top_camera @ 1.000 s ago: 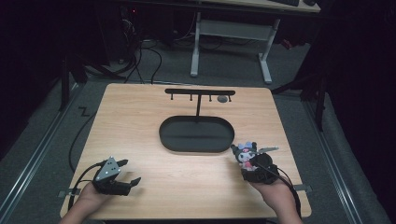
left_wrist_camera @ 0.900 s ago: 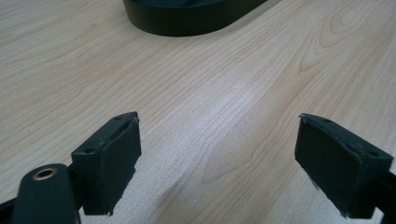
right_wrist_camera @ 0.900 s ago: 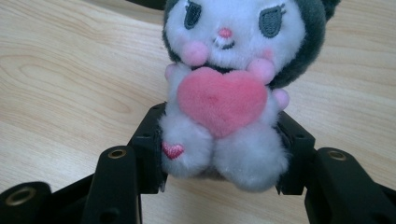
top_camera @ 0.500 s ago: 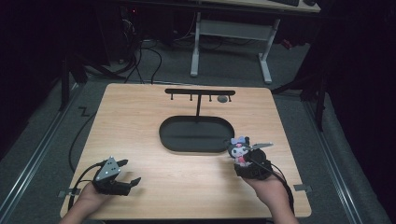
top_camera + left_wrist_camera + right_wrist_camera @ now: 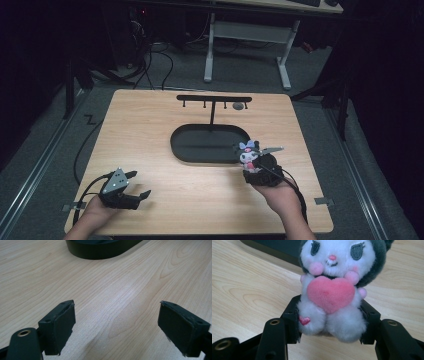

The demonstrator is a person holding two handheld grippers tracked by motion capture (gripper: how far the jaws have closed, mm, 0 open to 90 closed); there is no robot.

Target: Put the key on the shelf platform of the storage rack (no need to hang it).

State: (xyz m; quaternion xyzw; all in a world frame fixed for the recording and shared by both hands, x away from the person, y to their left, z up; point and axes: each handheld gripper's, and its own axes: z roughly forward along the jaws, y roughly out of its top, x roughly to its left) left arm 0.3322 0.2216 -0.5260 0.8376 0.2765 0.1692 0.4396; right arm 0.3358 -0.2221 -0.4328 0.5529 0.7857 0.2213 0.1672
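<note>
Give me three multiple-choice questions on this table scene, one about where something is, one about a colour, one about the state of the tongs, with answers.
1. Where is the plush toy?
A. hanging on the rack
B. between the jaws of the right tongs, beside the black oval tray
C. lying in the tray

2. What colour is the heart the toy hugs?
A. pink
B. blue
C. yellow

3. How do the left tongs stand?
A. shut on the toy
B. shut on a hook
C. open, nothing between the jaws

Answers:
1 B: the right gripper view shows both pads pressed against the toy's legs, and the high view puts it at the tray's right end.
2 A: the heart on its chest is plainly pink.
3 C: the left gripper view shows the jaws wide apart over bare wooden table.
</note>
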